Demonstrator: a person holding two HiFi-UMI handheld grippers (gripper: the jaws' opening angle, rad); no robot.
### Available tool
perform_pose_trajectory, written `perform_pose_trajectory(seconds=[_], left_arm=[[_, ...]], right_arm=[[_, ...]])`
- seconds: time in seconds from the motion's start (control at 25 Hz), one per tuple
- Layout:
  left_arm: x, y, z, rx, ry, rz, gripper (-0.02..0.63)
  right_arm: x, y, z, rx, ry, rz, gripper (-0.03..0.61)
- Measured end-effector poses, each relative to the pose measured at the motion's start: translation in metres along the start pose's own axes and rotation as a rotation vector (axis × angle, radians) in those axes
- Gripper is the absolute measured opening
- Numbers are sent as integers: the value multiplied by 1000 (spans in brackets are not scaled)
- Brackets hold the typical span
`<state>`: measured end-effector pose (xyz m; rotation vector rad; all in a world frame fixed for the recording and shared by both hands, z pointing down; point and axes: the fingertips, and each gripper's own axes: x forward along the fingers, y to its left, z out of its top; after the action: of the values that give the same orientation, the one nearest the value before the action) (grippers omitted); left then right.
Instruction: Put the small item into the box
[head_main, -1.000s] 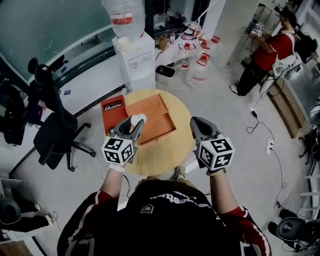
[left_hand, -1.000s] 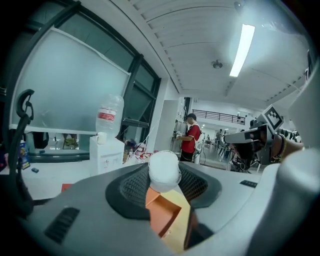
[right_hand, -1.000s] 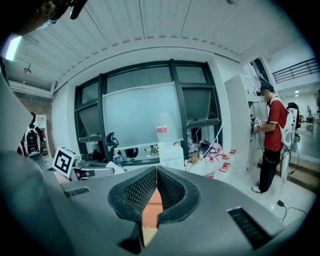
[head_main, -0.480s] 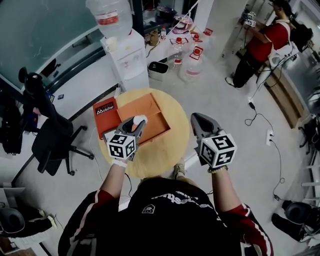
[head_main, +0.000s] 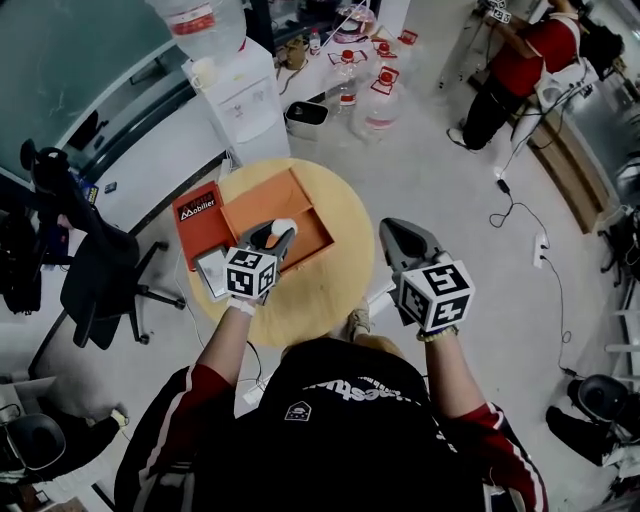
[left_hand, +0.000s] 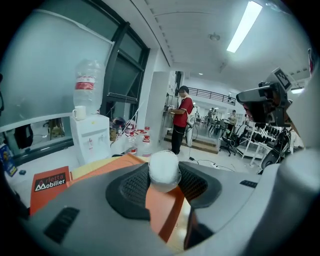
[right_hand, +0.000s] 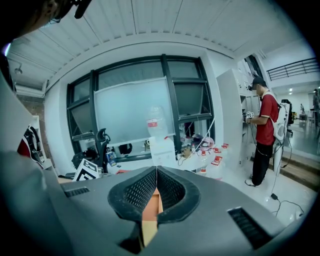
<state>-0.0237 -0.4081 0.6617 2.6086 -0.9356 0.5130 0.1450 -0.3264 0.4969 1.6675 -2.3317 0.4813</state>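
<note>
The left gripper pinches the small white item at its tips, over the open orange box on the tabletop's far-left side, apparently ready to drop it. The right gripper, jaws together and empty, idles at the right edge.

Pale floor, black office chair

A small white item — apparently rounded — held over the open orange box.
</note>
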Motion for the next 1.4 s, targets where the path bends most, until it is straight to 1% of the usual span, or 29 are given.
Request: perform_pose_trajectory(seconds=[0.24, 0.4, 0.68, 1.12, 1.4], left_arm=[[27, -8, -20, 26, 45, -38, 179], [46, -14, -26, 29, 72, -49, 179], [75, -21, -42, 44, 127, -63, 179], [103, -22, -85, 94, 245, -80, 179], [117, -19, -94, 122, 286, -86, 179]], right_arm=[[-9, -11, -2, -4, 9, -23, 28], [-14, -18, -2, 12, 25, -35, 28], [-25, -32, 1, 20, 14, -64, 28], [-40, -53, -7, 56, 10, -137, 28], [-48, -65, -11, 80, 10, -175, 28]])
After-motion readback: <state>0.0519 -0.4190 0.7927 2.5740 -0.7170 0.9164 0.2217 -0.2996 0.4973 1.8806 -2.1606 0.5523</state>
